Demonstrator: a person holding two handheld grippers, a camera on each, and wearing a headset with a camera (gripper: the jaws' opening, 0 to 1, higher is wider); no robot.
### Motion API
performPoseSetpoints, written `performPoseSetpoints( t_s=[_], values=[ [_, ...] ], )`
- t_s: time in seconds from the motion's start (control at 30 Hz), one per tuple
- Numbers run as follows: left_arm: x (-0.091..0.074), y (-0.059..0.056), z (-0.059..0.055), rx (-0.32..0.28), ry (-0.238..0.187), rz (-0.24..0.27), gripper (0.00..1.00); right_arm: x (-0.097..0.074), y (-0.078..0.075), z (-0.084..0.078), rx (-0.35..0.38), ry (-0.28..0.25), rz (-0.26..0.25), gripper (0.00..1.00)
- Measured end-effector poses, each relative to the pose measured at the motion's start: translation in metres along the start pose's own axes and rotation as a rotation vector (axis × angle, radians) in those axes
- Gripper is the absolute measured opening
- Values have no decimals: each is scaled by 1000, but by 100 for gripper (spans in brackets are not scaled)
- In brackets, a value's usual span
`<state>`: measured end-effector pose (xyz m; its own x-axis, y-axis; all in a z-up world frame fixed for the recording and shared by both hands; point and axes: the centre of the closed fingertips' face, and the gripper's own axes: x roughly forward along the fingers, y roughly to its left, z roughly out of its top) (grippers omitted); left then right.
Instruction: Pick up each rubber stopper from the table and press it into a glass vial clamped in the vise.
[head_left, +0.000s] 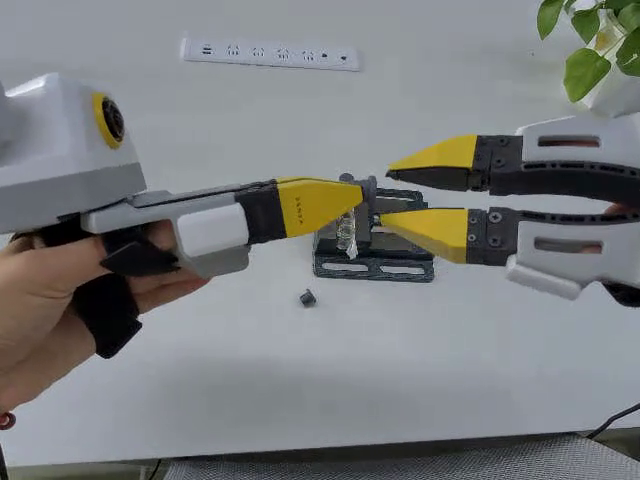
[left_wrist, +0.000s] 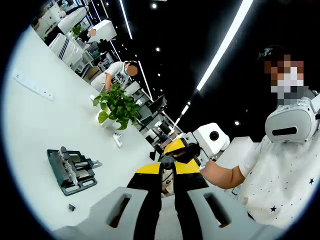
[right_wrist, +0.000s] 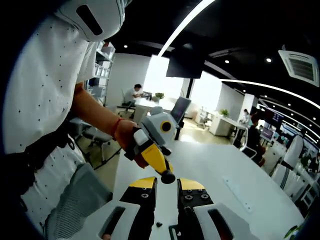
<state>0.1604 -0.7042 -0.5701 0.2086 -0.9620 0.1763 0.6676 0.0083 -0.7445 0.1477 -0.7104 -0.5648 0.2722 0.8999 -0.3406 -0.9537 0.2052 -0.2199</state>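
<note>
Two rubber stoppers can be counted. One rubber stopper (right_wrist: 168, 177), small, dark and round, sits at the very tip of the left gripper (head_left: 357, 191), whose two yellow fingers are closed together on it. The left gripper view shows it as a dark knob right where those fingers meet. The second stopper (head_left: 307, 298) lies loose on the white worktop (head_left: 300, 390), below the left fingers and a little back from their tip in the head view, touched by neither gripper. The right gripper (head_left: 387, 190) comes in from the opposite side with its two yellow fingers spread apart, one above and one below the level of the left tip. The left tip points into the gap between them, and I cannot tell whether the two grippers touch. One black vise (head_left: 375, 265) stands on the worktop under the spot where the two sets of fingers face each other, just beyond the loose stopper. Clear glass of a vial (head_left: 347, 240) shows clamped in the vise, below the left fingertips. How many vials it holds is too small to count. A hand (head_left: 45, 290) grips the left gripper's handle. Farther out past the fingers lie one white power strip (head_left: 270, 52) and one green potted plant (head_left: 595, 45).
</note>
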Motion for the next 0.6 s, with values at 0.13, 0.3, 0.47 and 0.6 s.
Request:
performPoseSetpoints(
  t_s=[0.13, 0.3, 0.47, 0.6],
  values=[
    [1, -8, 6, -17, -27, -32, 4, 1, 1, 5, -6, -12, 2, 12],
    [0, -12, 9, -28, -38, -50, 4, 0, 3, 11, -7, -29, 2, 11],
    [2, -17, 6, -42, -38, -70, 4, 0, 5, 16, -10, -38, 7, 11],
    [2, -19, 7, -51, -41, -84, 4, 0, 7, 18, -15, -43, 13, 10]
  ],
)
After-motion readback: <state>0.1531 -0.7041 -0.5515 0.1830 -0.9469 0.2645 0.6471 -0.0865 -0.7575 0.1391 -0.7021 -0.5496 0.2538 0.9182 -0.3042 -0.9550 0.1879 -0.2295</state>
